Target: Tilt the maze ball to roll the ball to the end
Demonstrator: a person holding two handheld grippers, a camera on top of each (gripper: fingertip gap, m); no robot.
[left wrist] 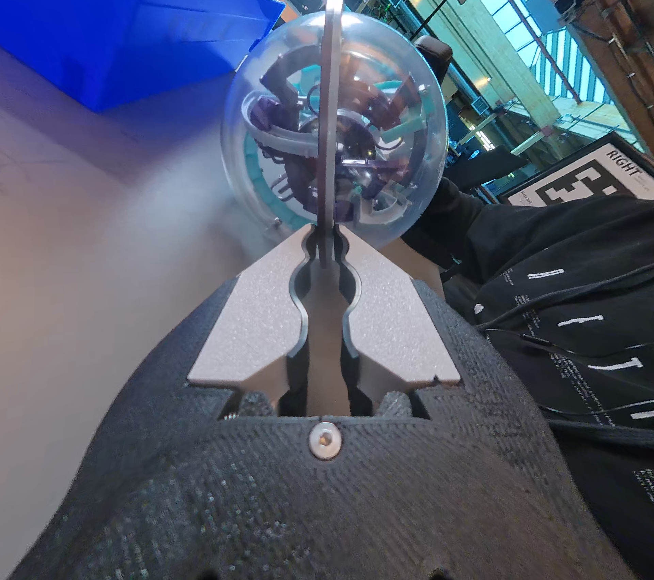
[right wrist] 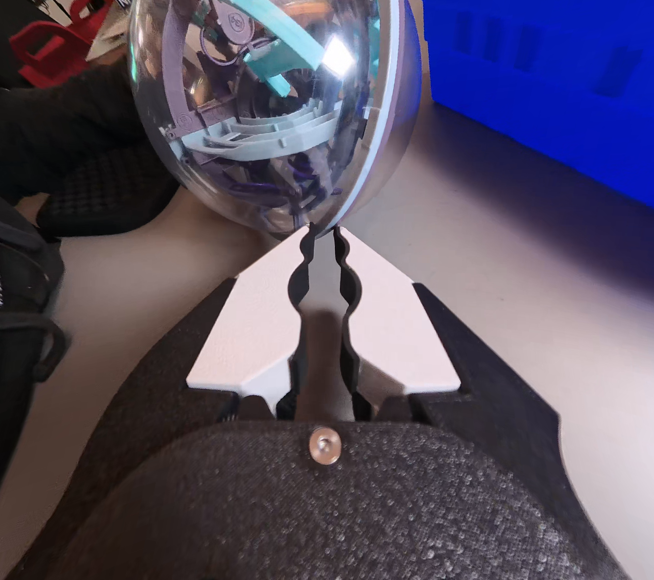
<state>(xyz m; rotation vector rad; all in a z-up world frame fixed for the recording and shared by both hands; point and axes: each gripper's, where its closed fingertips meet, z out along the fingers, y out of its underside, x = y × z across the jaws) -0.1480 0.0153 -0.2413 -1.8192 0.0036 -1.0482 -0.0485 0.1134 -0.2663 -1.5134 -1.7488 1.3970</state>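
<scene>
The maze ball (left wrist: 382, 124) is a clear sphere with grey, teal and purple tracks inside and a flat grey rim (left wrist: 331, 67) around its middle. My left gripper (left wrist: 325, 239) is shut on the rim's near edge, which stands upright between the fingers. In the right wrist view the maze ball (right wrist: 254, 85) fills the top and its rim (right wrist: 389, 67) curves down into my right gripper (right wrist: 323, 232), which is shut on it. The ball is held above the table. I cannot pick out the small ball inside.
A large blue bin (left wrist: 124, 14) stands on the pale table (left wrist: 88, 244) beside the ball, and also shows in the right wrist view (right wrist: 548, 67). A person's black sleeve (left wrist: 548, 297) is at the right. Red objects (right wrist: 53, 42) lie farther off.
</scene>
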